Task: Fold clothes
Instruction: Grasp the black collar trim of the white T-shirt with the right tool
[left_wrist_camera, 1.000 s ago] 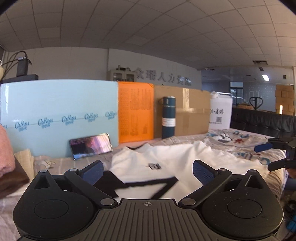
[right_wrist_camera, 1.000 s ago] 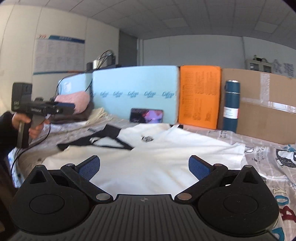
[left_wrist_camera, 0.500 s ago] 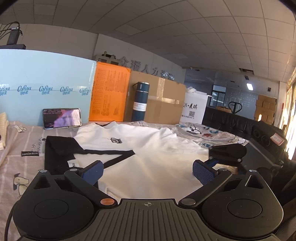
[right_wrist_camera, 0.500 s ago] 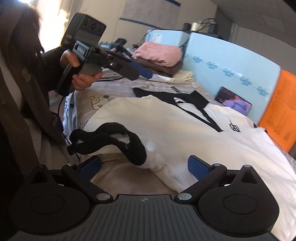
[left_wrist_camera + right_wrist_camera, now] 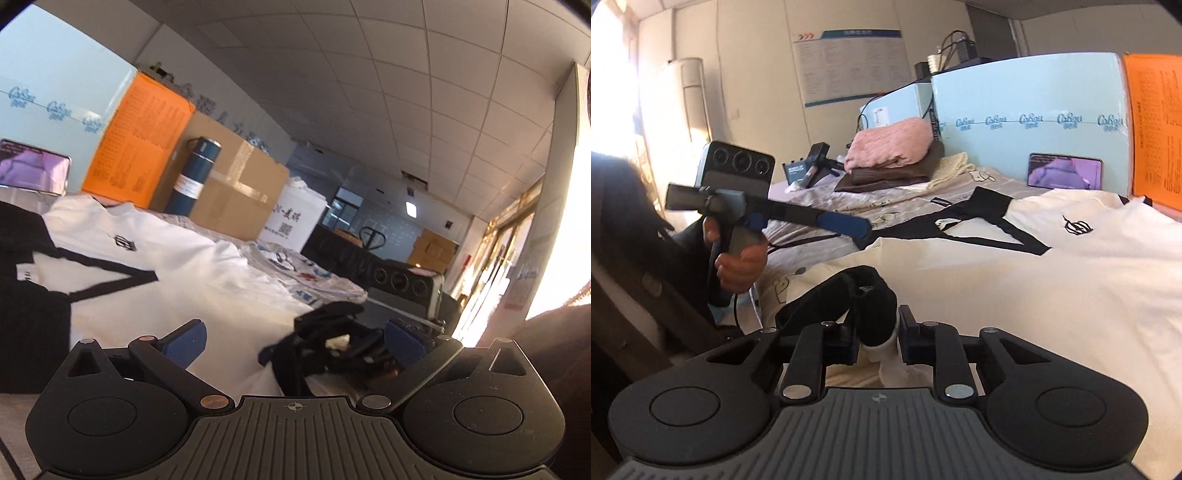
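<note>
White shirt (image 5: pixel 1015 280) with black trim spread flat on bed (image 5: pixel 886 192); black cuff (image 5: pixel 871 306) at near edge pinched by right gripper (image 5: pixel 877 341). Left gripper (image 5: pixel 293 338) fingers wide apart, holding nothing, near same edge.

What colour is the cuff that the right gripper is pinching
Black. The cuff sits between the right gripper fingers, clearest in the right wrist view.

Phone (image 5: pixel 35 173) cut off at left edge | orange board (image 5: pixel 1156 125) cropped at right edge | wall lettering (image 5: pixel 221 107) blurred, unreadable | shirt (image 5: pixel 1015 280) hem hidden behind right gripper (image 5: pixel 877 341)
</note>
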`<state>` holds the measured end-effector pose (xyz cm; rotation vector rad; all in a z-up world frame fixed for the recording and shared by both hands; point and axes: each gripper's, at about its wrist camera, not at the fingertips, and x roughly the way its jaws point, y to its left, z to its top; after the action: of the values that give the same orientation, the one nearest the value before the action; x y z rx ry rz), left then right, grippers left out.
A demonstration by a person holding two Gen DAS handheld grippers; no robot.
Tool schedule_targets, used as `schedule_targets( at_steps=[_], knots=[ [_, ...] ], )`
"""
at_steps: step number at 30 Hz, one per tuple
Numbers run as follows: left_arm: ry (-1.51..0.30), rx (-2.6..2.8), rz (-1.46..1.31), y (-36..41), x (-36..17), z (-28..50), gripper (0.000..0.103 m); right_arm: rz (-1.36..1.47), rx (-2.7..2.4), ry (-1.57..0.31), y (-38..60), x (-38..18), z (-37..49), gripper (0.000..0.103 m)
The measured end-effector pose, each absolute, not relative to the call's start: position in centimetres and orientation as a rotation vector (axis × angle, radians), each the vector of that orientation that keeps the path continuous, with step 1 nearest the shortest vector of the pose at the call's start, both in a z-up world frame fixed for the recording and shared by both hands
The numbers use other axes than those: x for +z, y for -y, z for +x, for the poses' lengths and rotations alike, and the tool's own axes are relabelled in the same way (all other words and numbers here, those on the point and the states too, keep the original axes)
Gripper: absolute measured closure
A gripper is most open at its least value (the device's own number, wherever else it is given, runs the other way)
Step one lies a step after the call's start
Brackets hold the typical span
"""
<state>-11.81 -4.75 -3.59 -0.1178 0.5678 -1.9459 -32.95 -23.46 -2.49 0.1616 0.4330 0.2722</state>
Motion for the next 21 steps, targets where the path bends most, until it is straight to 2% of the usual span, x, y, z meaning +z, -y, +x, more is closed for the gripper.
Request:
schedule_targets(
  at_steps=[7, 12, 15, 18, 21],
  knots=[
    [-0.498, -1.902, 0.263, 6.3, -4.3, -15.0, 0.000, 0.343, 0.190, -0.443, 26.1, -2.5, -32.2, 0.084],
    [-0.280, -1.717, 0.589, 6.8, -4.9, -18.2, 0.000, 0.435, 0.065, -0.476, 27.2, -2.7, -32.1, 0.081],
    [-0.202, -1.672, 0.662, 7.1, -4.4, -18.8, 0.000, 0.435, 0.032, -0.480, 27.2, -2.9, -32.2, 0.069],
    [-0.096, -1.600, 0.733, 7.1, -4.2, -19.1, 0.000, 0.436, 0.027, -0.479, 27.2, -2.9, -32.4, 0.069],
    [-0.078, -1.553, 0.700, 6.9, -3.7, -18.7, 0.004, 0.434, 0.021, -0.473, 27.1, -2.9, -32.7, 0.067]
  ],
)
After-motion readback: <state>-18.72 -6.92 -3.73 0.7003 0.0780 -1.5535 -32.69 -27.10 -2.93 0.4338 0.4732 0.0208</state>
